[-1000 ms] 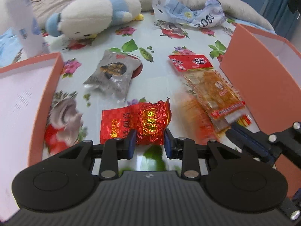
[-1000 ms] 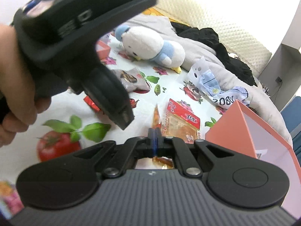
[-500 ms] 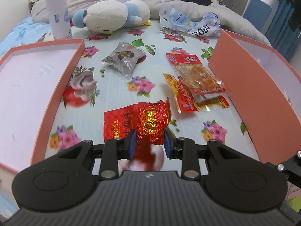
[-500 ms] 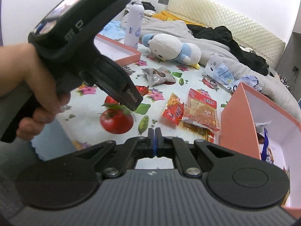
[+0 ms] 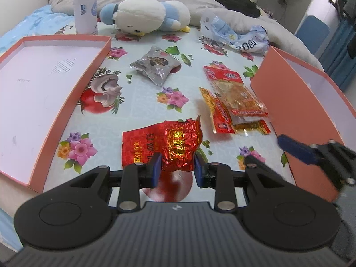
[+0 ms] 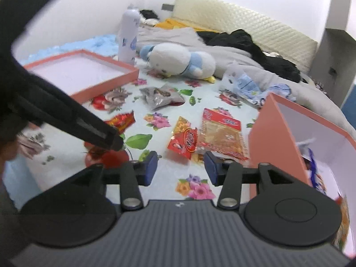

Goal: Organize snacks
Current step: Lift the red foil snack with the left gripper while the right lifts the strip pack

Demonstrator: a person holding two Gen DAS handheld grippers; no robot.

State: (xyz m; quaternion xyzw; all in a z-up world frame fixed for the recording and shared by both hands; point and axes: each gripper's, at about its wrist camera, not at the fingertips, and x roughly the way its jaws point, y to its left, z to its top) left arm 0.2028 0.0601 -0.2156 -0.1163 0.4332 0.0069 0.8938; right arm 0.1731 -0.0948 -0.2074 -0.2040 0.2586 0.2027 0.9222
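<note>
My left gripper [image 5: 176, 169] is shut on a crinkled red foil snack packet [image 5: 169, 144] and holds it above the flowered tablecloth. My right gripper [image 6: 181, 168] is open and empty, low over the cloth just in front of a small red-orange packet [image 6: 183, 141] and a clear red-topped packet [image 6: 220, 133]. Those two also show in the left wrist view [image 5: 217, 111] [image 5: 235, 93]. A grey packet [image 5: 155, 64] lies further back. The orange box [image 6: 273, 129] on the right holds some snacks. My right gripper shows at the right of the left wrist view [image 5: 311, 151].
An orange box lid [image 5: 40, 84] lies open-side up at the left. A plush penguin [image 5: 144, 15], a white bottle [image 5: 85, 4] and a crumpled blue-white bag [image 5: 235, 37] stand at the back. Bedding lies beyond them.
My right gripper has opened and dropped toward the packets near the box. My left gripper has lifted and drawn back with the red foil packet still in it.
</note>
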